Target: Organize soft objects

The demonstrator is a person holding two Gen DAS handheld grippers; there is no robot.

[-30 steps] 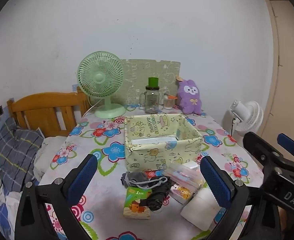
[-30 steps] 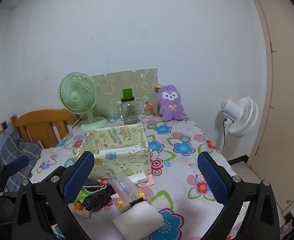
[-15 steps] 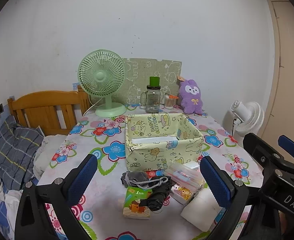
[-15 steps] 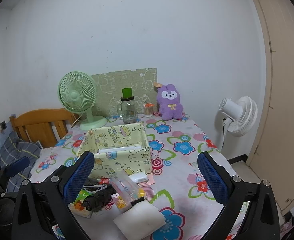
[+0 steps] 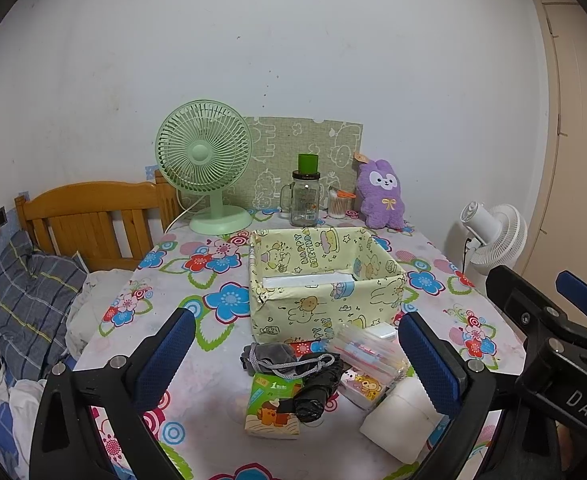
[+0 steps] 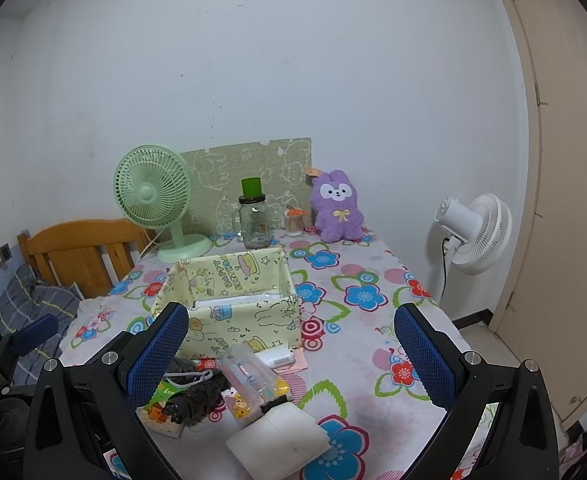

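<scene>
Both grippers spread wide, empty: left (image 5: 295, 354), right (image 6: 289, 354). Box (image 5: 325, 284) ahead, soft clutter (image 5: 293, 380) betw. fingers.

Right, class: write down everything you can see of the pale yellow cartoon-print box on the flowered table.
The pale yellow cartoon-print box is open-topped and rectangular, apparently wrapped in paper printed with animals, stars and "Happy Birthday"; the covering looks slightly wrinkled at the corners. It stands upright near the middle of the flowered tablecloth. Inside, a flat white piece lies low along the near wall. A small pile of soft items sits just in front; whether any touches it is unclear. Neither gripper touches it.
</scene>
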